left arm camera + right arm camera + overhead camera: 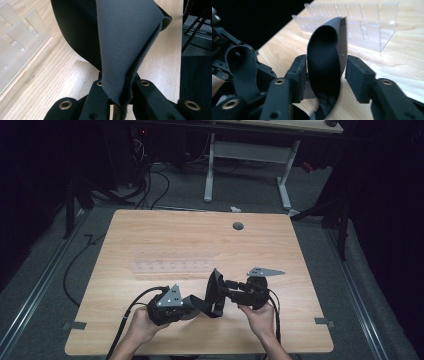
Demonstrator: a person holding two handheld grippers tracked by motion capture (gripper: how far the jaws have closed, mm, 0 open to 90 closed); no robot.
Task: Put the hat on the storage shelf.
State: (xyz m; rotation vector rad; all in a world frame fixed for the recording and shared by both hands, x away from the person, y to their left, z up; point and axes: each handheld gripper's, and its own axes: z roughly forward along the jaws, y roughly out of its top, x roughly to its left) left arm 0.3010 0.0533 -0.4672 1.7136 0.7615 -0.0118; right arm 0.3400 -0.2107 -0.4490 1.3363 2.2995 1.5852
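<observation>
Two hand-held grippers meet over a wooden table [150, 235], w/ a black strap [214, 292] strung between them near the table's near edge. We see the left gripper [186, 306] at near left, jaws clamped tight on one end of the strap; in the left gripper view the folded grey-and-black material [125, 50] is squeezed flat between the two jaws and fans out upward from them. The right gripper [226, 290] sits just right of it, pointing left. No earlier frame here, so we go by the right gripper view: the strap's loop [325, 67] stands between the jaws, touching the left-hand pad [298, 75] or very close to it, w/ a clear gap to the right-hand pad [359, 77], so the jaws are partly open and not pressing on it. A clear plastic rack [172, 265] w/ upright dividers lies on the table just beyond the grippers, toward the middle. The person's hands [142, 325] come in from the near edge, one on each gripper, cables trailing back off the table.
</observation>
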